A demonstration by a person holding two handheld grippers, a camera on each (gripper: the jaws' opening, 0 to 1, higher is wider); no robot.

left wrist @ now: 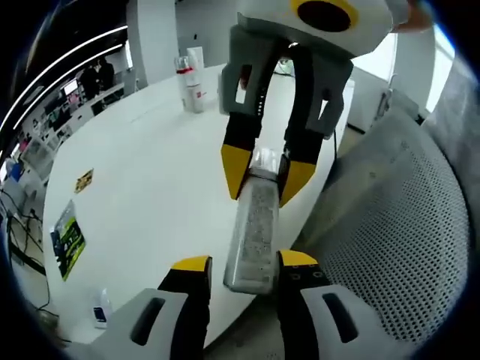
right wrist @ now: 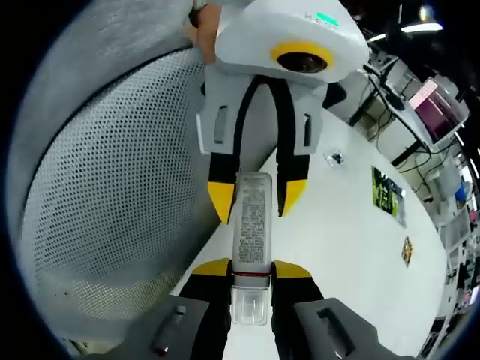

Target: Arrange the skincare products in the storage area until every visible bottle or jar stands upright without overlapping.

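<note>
- A rectangular bottle (left wrist: 253, 229), covered in fine print and fitted with a clear cap (right wrist: 250, 306), is held in the air between the two grippers, off the white table (left wrist: 150, 180) and over its edge.
- The left gripper (left wrist: 244, 270) clamps the bottle's base end between its yellow-tipped jaws.
- The right gripper (right wrist: 250, 271) clamps the cap end, with its jaws closed just behind the clear cap.
- In the left gripper view, the right gripper enters from above and the bottle spans the gap between both pairs of jaws.
- Two upright containers (left wrist: 191, 86) stand close together on the far part of the table, well apart from the held bottle.
- A perforated grey chair back (left wrist: 397, 225) sits beside the table edge.
</note>
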